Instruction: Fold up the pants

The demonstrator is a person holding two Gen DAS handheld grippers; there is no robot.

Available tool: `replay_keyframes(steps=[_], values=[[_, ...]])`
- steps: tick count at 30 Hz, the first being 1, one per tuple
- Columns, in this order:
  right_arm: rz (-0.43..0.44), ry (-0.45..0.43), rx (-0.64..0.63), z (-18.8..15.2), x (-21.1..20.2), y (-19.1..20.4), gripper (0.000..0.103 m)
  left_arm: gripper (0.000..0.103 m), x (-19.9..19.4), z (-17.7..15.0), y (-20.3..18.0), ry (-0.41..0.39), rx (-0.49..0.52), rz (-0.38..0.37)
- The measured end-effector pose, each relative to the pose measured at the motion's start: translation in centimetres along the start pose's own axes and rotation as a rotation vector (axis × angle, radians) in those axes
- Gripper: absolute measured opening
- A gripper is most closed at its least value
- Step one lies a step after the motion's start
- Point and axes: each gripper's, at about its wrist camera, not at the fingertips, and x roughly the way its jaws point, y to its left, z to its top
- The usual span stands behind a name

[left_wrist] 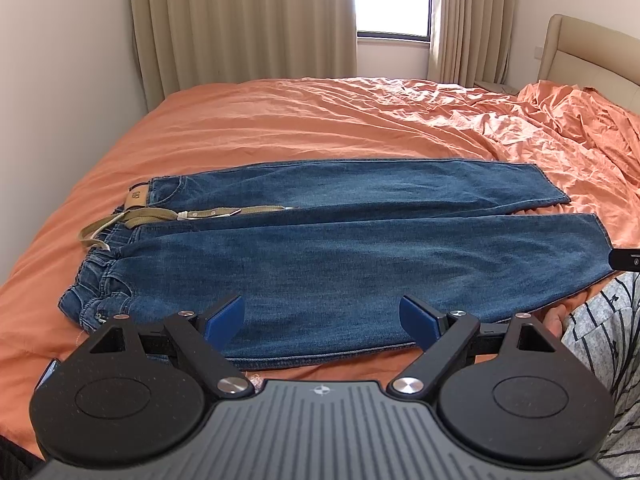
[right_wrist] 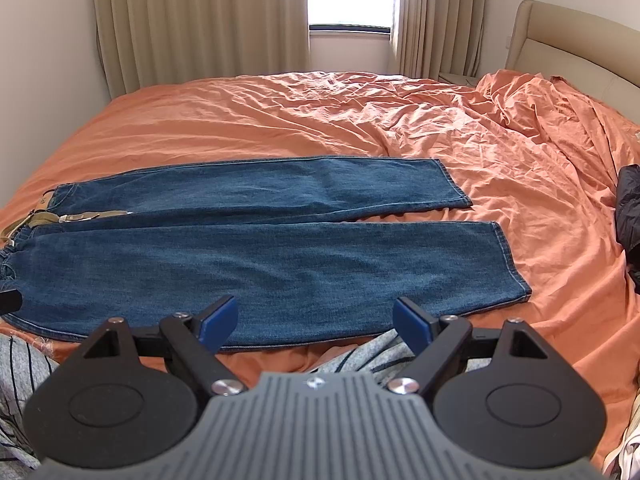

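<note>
Jeans (left_wrist: pixel 320 248) lie flat on the bed (left_wrist: pixel 280 120), legs side by side, waistband to the left with a tan belt (left_wrist: pixel 160 216) threaded through. Left gripper (left_wrist: pixel 322 320) and right gripper (right_wrist: pixel 316 320) hover over the near leg, jaws wide apart, holding nothing. Orange sheet rumpled toward the headboard (right_wrist: pixel 568 40).

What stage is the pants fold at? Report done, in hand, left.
Done: the jeans lie spread flat on the orange bed, legs side by side, belt at the waist. In hand: nothing; left gripper and right gripper are open near the closest leg. Left: every fold.
</note>
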Motion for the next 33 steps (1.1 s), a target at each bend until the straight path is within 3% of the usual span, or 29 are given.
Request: replay_keyframes(steps=[33], values=[[-0.007,-0.001,0.003,-0.37,0.07,-0.12,0.081,0.102,-0.43,0.01,0.02,0.004,-0.005,-0.003]])
